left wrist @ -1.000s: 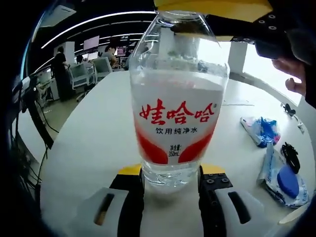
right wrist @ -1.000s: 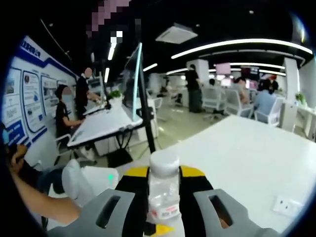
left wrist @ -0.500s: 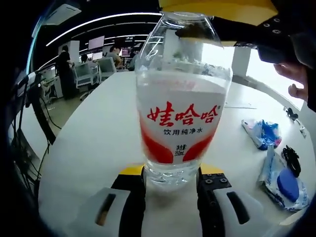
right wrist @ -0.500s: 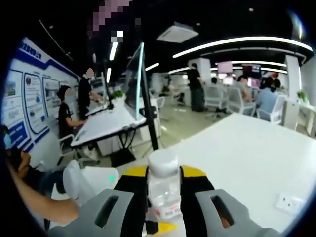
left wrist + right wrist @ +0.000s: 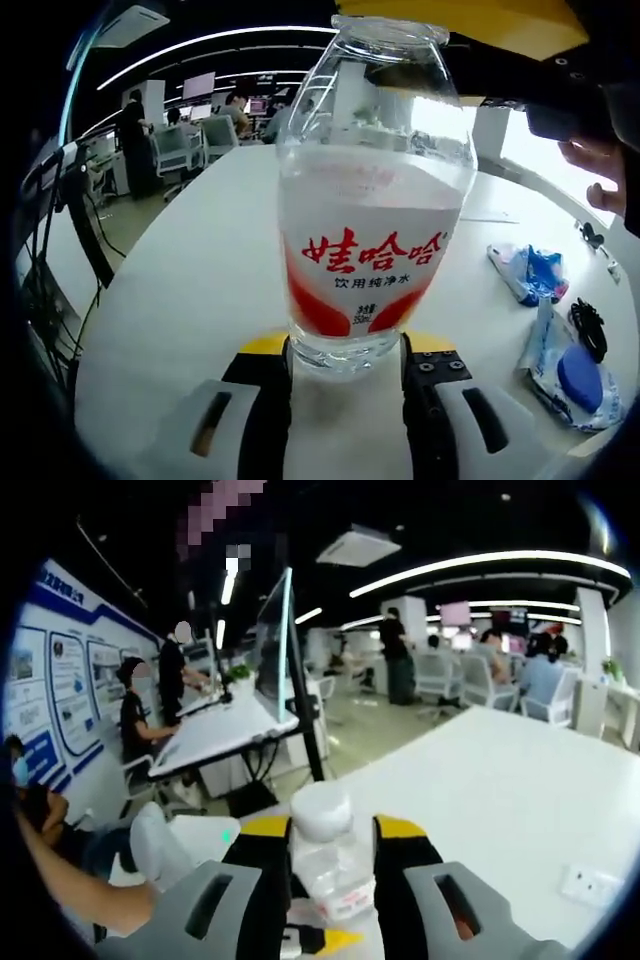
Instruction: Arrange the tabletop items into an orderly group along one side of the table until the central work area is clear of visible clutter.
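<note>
Clear plastic water bottle with red-and-white label (image 5: pixel 372 250), mostly full, upright above the white desk (image 5: pixel 190 290); left hand-held gripper (image 5: pixel 345 375) clamps its base, right hand-held gripper (image 5: pixel 332 855) clamps its neck below the white cap (image 5: pixel 320 808); blue-and-white plastic packets (image 5: pixel 560 350) lie near the desk's edge.

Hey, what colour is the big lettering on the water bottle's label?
Red, on a white label on the water bottle; clearest in the left gripper view.
</note>
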{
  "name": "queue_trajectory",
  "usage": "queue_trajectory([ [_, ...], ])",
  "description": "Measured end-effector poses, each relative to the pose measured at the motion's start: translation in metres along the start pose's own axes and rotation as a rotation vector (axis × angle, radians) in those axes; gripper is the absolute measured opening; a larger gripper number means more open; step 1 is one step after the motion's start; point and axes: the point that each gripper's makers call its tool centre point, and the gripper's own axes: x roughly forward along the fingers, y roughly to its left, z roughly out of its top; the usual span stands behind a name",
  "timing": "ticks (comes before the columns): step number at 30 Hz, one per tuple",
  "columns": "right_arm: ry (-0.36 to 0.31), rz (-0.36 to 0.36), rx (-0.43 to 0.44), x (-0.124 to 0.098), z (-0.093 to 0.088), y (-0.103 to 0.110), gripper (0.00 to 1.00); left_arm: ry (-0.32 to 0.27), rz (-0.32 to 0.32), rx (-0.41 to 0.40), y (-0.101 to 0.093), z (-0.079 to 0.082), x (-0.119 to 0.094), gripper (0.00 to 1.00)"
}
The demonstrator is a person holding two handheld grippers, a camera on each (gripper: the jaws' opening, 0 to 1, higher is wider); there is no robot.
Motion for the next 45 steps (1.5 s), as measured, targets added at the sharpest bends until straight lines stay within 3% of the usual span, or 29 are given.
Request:
queue_trajectory([
  [3,0.004,-0.01,-0.033,-0.003,0.002,0.0,0.28,0.001,0.001,0.004,0.0,0.0,0.0,0.42],
  [13,-0.03,-0.016,0.005,-0.021,0.001,0.0,0.3,0.008,0.003,0.012,-0.002,0.0,-0.003,0.42],
  [20,-0.052,-0.063,0.042,-0.044,-0.006,-0.009,0.34,0.011,0.001,0.012,-0.004,-0.001,-0.004,0.42],
  [29,0.006,-0.151,0.098,-0.085,-0.047,-0.022,0.36,0.016,0.012,0.016,-0.007,0.001,-0.006,0.42],
  [31,-0.008,-0.165,0.122,-0.094,-0.053,-0.023,0.36,0.016,0.013,0.013,-0.007,0.001,-0.007,0.42],
  [33,0.011,-0.183,0.117,-0.104,-0.061,-0.025,0.35,0.018,0.014,0.012,-0.008,0.0,-0.008,0.42],
  [34,0.068,-0.233,0.117,-0.111,-0.072,-0.033,0.35,0.018,0.014,0.01,-0.008,0.0,-0.008,0.42],
  [37,0.02,-0.232,0.158,-0.124,-0.072,-0.031,0.36,0.023,0.014,0.014,-0.009,-0.001,-0.01,0.43],
  [45,0.049,-0.253,0.195,-0.147,-0.09,-0.029,0.41,0.031,0.013,0.013,-0.004,-0.005,-0.016,0.43],
])
